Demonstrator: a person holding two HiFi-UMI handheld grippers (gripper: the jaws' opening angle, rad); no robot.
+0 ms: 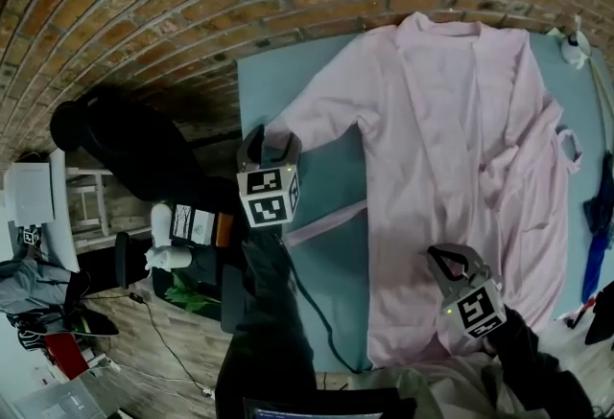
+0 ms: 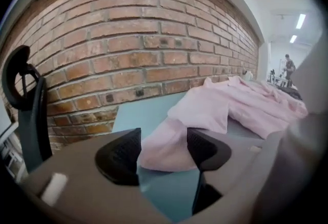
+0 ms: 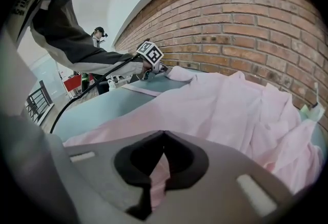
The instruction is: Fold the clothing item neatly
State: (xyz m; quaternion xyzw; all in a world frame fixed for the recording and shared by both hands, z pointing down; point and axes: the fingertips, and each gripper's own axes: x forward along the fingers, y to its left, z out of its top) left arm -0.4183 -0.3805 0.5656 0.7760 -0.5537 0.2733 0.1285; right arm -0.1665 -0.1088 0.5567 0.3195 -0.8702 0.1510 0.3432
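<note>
Head view: the pink garment (image 1: 451,120) is laid open on the teal surface (image 1: 288,81), collar to the far side, so that folding can be started. The right tongs (image 1: 451,259) are closed on cloth near the hem, seemingly to anchor it. The left tongs (image 1: 270,147) are held wide around the end of the left sleeve (image 1: 317,110), which is not yet pinched.

Pale pink robe (image 1: 451,149), teal table (image 1: 278,86), red-brick wall (image 1: 192,5).

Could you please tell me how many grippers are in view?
2: the left gripper, open at the end of a sleeve of the robe; the right gripper, shut on the robe nearer the person.
</note>
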